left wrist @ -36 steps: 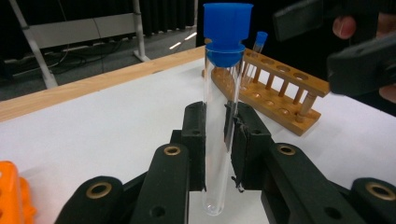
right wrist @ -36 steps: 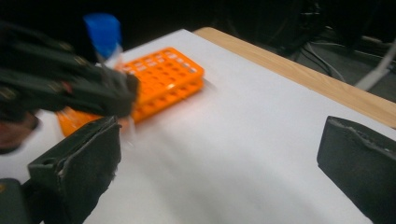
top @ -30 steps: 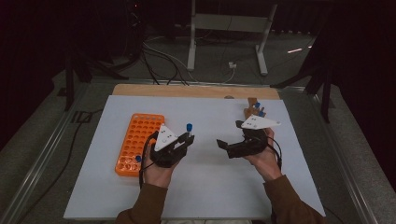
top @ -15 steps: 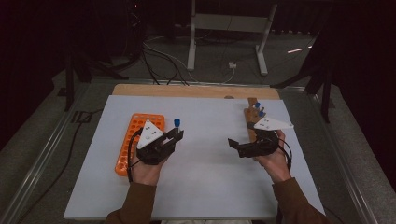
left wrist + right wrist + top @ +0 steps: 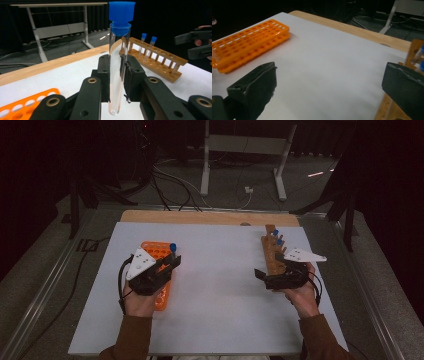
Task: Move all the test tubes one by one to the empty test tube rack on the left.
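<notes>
Clear glass and a blue cap: your left gripper (image 5: 116,85) is clamped on an upright test tube (image 5: 117,67), held above the orange rack (image 5: 159,270) near the white table's (image 5: 220,285) left side. Your right gripper (image 5: 265,276) stands with its jaws spread wide and nothing between them, just beside the wooden rack (image 5: 273,252) near the right edge. Between your hands lies a broad bare stretch of tabletop.

A dark room surrounds the white-topped bench (image 5: 220,320), with grey floor (image 5: 45,285), black cables (image 5: 170,180) and a grey metal stand (image 5: 240,145) behind.
</notes>
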Demonstrator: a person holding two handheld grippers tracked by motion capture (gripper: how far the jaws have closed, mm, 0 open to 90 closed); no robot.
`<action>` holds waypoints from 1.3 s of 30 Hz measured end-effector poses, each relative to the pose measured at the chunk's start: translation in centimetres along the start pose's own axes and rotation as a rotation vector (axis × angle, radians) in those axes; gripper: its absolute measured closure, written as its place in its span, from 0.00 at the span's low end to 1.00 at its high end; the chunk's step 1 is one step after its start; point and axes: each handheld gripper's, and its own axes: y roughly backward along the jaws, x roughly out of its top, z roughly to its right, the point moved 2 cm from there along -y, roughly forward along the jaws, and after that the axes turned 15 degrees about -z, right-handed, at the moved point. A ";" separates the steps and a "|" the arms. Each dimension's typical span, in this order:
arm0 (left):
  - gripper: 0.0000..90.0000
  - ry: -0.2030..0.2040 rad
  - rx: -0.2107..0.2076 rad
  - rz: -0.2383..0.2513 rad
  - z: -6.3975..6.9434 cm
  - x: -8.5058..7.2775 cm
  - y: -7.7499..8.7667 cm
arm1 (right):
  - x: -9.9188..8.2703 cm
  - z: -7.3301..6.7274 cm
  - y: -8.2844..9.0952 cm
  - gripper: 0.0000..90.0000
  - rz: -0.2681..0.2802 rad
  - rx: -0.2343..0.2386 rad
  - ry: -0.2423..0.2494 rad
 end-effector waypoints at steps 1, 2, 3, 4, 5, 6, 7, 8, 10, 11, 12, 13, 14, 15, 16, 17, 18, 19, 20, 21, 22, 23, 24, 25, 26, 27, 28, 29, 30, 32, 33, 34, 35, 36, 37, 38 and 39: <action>0.87 0.000 0.006 0.001 -0.2 -0.1 0.2 | -0.1 0.1 0.1 0.00 0.003 -0.004 -0.004; 0.87 0.003 0.011 0.002 -0.4 -0.2 0.4 | -0.2 0.2 0.2 0.00 0.003 -0.008 -0.010; 0.87 0.006 0.017 0.004 -0.7 -0.4 0.6 | -0.4 0.3 0.3 0.00 0.006 -0.012 -0.015; 0.87 0.013 0.022 0.007 -0.9 -0.5 0.7 | -0.5 0.5 0.4 0.00 0.008 -0.013 -0.015; 0.87 0.020 0.024 0.012 -1.0 -0.6 0.9 | -0.6 0.6 0.4 0.00 0.008 -0.014 -0.019; 0.87 0.025 0.028 0.016 -1.2 -0.7 1.1 | -0.7 0.7 0.5 0.00 0.011 -0.016 -0.023; 0.87 0.029 0.031 0.020 -1.3 -0.9 1.2 | -0.9 0.8 0.6 0.00 0.013 -0.018 -0.028; 0.87 0.031 0.035 0.022 -1.4 -1.0 1.3 | -1.0 1.0 0.7 0.00 0.016 -0.018 -0.032; 0.87 0.033 0.041 0.027 -1.6 -1.3 1.4 | -1.2 1.2 0.8 0.00 0.015 -0.019 -0.043; 0.87 0.036 0.044 0.031 -1.8 -1.4 1.5 | -1.3 1.3 0.8 0.00 0.016 -0.021 -0.043; 0.87 0.039 0.047 0.032 -1.9 -1.5 1.6 | -1.3 1.4 1.0 0.00 0.021 -0.019 -0.047; 0.87 0.044 0.049 0.036 -2.0 -1.6 1.7 | -1.4 1.4 1.0 0.00 0.022 -0.019 -0.050; 0.87 0.045 0.053 0.037 -2.1 -1.7 1.8 | -1.4 1.5 1.1 0.00 0.021 -0.021 -0.050; 0.87 0.049 0.057 0.041 -2.2 -1.8 2.0 | -1.5 1.5 1.2 0.00 0.021 -0.022 -0.051; 0.87 0.053 0.059 0.045 -2.3 -2.0 2.1 | -1.5 1.6 1.3 0.00 0.023 -0.023 -0.051; 0.87 0.055 0.064 0.046 -2.5 -2.1 2.2 | -1.5 1.7 1.4 0.00 0.025 -0.023 -0.054; 0.87 0.057 0.071 0.046 -2.6 -2.3 2.3 | -1.6 1.8 1.4 0.00 0.028 -0.023 -0.058; 0.87 0.059 0.075 0.047 -2.7 -2.4 2.4 | -1.6 1.9 1.5 0.00 0.031 -0.025 -0.064; 0.87 0.063 0.081 0.047 -2.9 -2.5 2.6 | -1.6 2.0 1.6 0.00 0.033 -0.024 -0.068; 0.87 0.065 0.087 0.048 -3.0 -2.7 2.7 | -1.7 2.0 1.6 0.00 0.035 -0.024 -0.069; 0.87 0.066 0.091 0.050 -3.1 -2.8 2.8 | -1.7 2.0 1.6 0.00 0.036 -0.024 -0.070; 0.87 0.069 0.096 0.050 -3.2 -2.9 3.0 | -1.7 2.0 1.7 0.00 0.036 -0.024 -0.070; 0.87 0.069 0.100 0.049 -3.3 -3.1 3.2 | -1.8 2.0 1.7 0.00 0.036 -0.024 -0.069; 0.87 0.072 0.106 0.050 -3.4 -3.3 3.3 | -1.8 2.0 1.7 0.00 0.036 -0.023 -0.069; 0.87 0.076 0.112 0.050 -3.5 -3.5 3.5 | -1.8 2.0 1.7 0.00 0.037 -0.023 -0.070; 0.87 0.080 0.116 0.048 -3.6 -3.8 3.6 | -1.8 2.1 1.7 0.00 0.037 -0.023 -0.071; 0.87 0.082 0.119 0.046 -3.7 -3.9 3.7 | -1.9 2.1 1.7 0.00 0.036 -0.021 -0.071; 0.87 0.085 0.122 0.045 -3.7 -4.1 3.8 | -1.9 2.1 1.7 0.00 0.035 -0.020 -0.072; 0.87 0.084 0.126 0.040 -3.8 -4.3 3.9 | -1.9 2.1 1.7 0.00 0.034 -0.020 -0.074; 0.87 0.083 0.131 0.034 -4.0 -4.7 4.0 | -2.0 2.1 1.7 0.00 0.034 -0.021 -0.074; 0.87 0.081 0.129 0.032 -4.1 -4.9 4.1 | -2.0 2.1 1.7 0.00 0.034 -0.021 -0.074; 0.87 0.078 0.128 0.031 -4.1 -5.1 4.1 | -2.0 2.1 1.8 0.00 0.035 -0.023 -0.074; 0.87 0.072 0.129 0.028 -4.2 -5.2 4.1 | -2.0 2.2 1.8 0.00 0.037 -0.024 -0.073; 0.87 0.071 0.125 0.029 -4.2 -5.4 4.1 | -2.0 2.2 1.8 0.00 0.038 -0.026 -0.074; 0.87 0.070 0.122 0.027 -4.3 -5.6 4.1 | -2.0 2.2 1.8 0.00 0.039 -0.029 -0.076; 0.87 0.070 0.123 0.026 -4.4 -5.8 4.1 | -2.0 2.2 1.8 0.00 0.038 -0.029 -0.076; 0.87 0.069 0.124 0.022 -4.4 -6.0 4.1 | -2.0 2.2 1.8 0.00 0.038 -0.029 -0.076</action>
